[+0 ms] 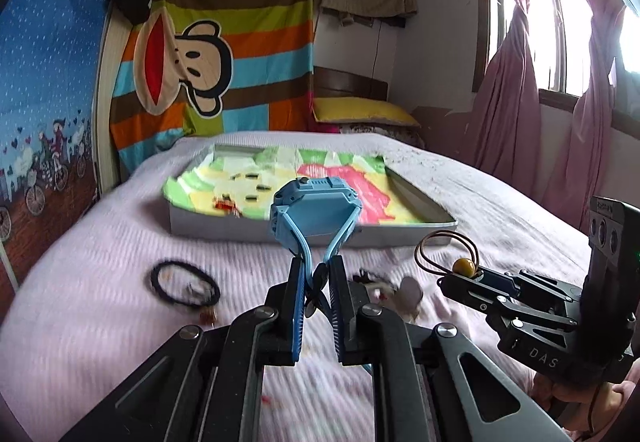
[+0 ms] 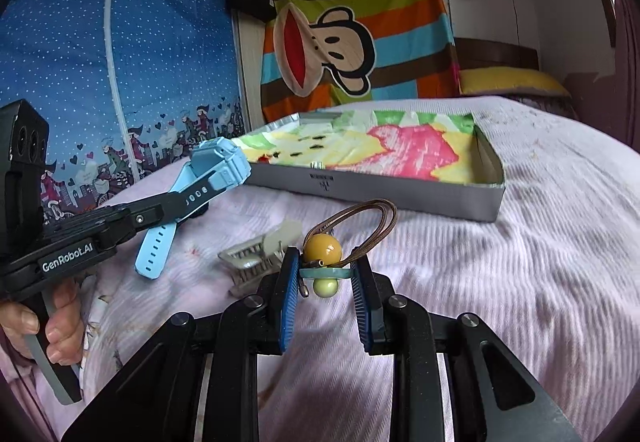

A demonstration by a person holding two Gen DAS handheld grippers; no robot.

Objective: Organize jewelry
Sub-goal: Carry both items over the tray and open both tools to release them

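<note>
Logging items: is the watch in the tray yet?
Out. The watch is held by its strap in the left gripper, short of the tray.

Your left tool [image 1: 316,274] pinches the strap of a blue watch [image 1: 314,208], its case lifted clear of the bed [image 1: 100,242]. At the right, your right tool [image 1: 460,278] grips a brown cord necklace [image 1: 432,246] by its yellow bead. Behind the watch sits a shallow tray [image 1: 312,230] lined with bright cloth. A black hair tie [image 1: 184,284] lies on the bed to the left.
</note>
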